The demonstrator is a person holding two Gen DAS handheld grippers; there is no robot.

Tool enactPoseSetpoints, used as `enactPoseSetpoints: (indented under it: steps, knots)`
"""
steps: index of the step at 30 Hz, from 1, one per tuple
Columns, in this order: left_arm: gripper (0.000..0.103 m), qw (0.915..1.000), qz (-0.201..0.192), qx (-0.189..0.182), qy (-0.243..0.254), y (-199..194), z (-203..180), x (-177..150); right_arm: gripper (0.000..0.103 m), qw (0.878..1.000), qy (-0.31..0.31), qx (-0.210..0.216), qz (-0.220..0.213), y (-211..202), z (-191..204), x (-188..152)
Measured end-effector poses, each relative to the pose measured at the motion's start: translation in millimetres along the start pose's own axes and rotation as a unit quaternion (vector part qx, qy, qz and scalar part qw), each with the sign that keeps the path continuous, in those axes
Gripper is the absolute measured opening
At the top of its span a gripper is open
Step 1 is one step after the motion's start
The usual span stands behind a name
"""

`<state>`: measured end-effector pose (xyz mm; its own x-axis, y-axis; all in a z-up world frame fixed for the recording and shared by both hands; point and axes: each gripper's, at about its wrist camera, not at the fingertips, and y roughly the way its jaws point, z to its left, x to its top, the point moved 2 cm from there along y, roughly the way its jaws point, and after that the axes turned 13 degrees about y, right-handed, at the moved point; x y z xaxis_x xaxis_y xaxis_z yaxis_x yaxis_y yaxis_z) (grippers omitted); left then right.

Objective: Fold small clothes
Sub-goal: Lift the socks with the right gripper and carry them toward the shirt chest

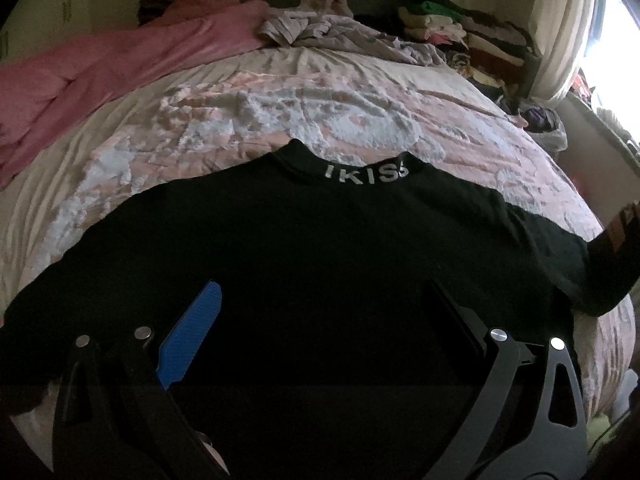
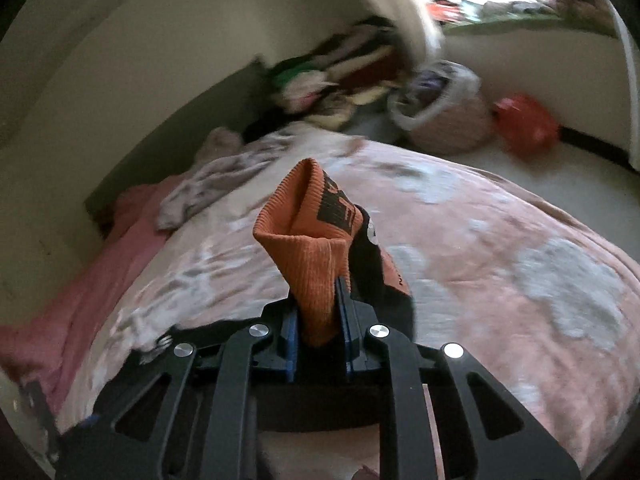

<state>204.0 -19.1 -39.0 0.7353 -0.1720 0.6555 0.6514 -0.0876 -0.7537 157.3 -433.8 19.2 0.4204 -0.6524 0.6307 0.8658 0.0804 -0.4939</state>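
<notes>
A black top [image 1: 320,248] is lying flat and face-down on the floral bedspread [image 1: 240,112], its lettered collar [image 1: 366,171] pointing toward the far heap of clothes. The left gripper [image 1: 320,316] is hovering over its lower half with jaws spread wide, gripping nothing. The right gripper [image 2: 318,320] is pinching the orange ribbed cuff [image 2: 304,232] of one sleeve — jaws pressed together on the knit — and holding it clear of the bed. The fabric is looking light, soft and limp, likely to sag and crease wherever unsupported; the ribbed cuff, hem and shoulder seams are probably offering the firmest places to take hold.
</notes>
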Motion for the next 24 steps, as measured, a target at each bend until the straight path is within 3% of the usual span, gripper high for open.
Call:
enactPoseSetpoints:
  steps: [10, 24]
  knots:
    - [0.094, 0.9987, -0.008, -0.017, -0.048, -12, 33, -1, 0.014, 0.988, -0.098, 0.097, 0.066, 18, 124, -58]
    - [0.094, 0.9896, -0.026, -0.058, -0.129, -20, 86, -10, 0.013, 0.967, -0.173, 0.121, 0.141, 62, 210, -150]
